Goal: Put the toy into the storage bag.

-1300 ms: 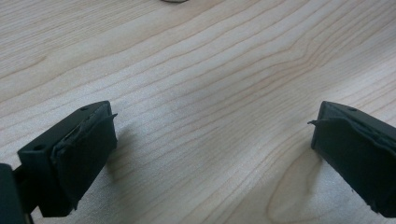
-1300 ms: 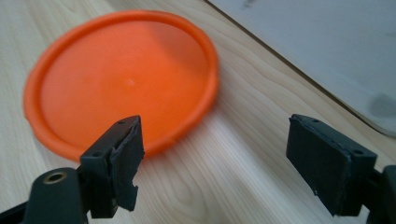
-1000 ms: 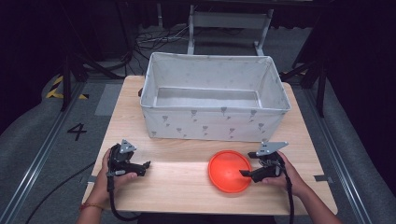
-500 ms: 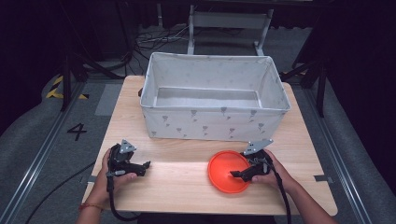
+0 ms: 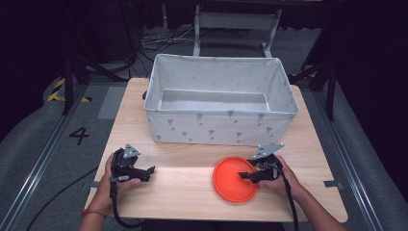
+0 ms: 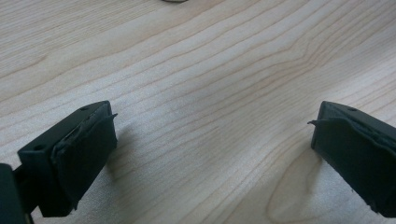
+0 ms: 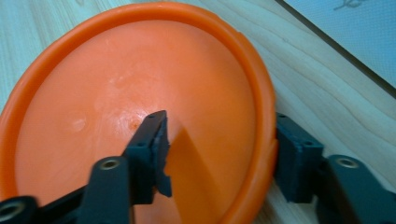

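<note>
In the high view, the orange plate point(image 5: 235, 179) lay on the bench point(image 5: 192, 190) at lower right, below the fabric bin point(image 5: 220, 105), with the right claw point(image 5: 248, 175) at its right edge. The left claw point(image 6: 210, 154) gaped wide over bare wood. In the right gripper view, the jaws straddled the plate's rim, one inside, one outside.

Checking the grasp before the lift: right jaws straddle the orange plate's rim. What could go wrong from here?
1. The right gripper is open, one jaw inside the orange plate, one outside; a shallow bite on the rim could slip.
2. Held at one edge, the plate may tilt and catch the fabric bin wall just behind it.
</note>
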The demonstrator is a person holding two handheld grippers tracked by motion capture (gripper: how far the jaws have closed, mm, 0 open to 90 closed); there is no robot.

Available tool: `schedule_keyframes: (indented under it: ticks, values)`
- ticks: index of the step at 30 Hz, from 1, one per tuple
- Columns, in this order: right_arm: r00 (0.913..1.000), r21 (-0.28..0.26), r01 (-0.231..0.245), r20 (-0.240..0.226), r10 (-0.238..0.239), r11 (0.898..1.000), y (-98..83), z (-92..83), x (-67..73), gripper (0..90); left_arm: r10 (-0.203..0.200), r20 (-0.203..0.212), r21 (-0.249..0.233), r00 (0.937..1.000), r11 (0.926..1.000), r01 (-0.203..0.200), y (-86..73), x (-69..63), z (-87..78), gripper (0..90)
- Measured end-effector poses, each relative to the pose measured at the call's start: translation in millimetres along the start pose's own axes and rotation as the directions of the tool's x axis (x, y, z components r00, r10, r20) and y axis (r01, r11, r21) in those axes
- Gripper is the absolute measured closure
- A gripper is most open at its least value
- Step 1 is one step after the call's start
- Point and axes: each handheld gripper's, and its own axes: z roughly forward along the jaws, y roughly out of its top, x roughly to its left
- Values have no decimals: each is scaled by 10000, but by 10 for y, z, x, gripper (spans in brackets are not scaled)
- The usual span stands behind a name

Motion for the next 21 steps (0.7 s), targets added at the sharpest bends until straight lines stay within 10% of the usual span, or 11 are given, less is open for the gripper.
schedule_keyframes:
  ticks: [13, 21]
  values:
    - [9950, -1262, 398, -859, -509, 9912, 54, -315, 6, 772, 28, 23, -8, 10000, 10000, -27, 2, 3, 2, 5]
    - [9910, -1888, 976, -724, -1130, 9772, 94, -603, 149, 818, 27, 23, -10, 10000, 10000, -27, 2, 3, 2, 5]
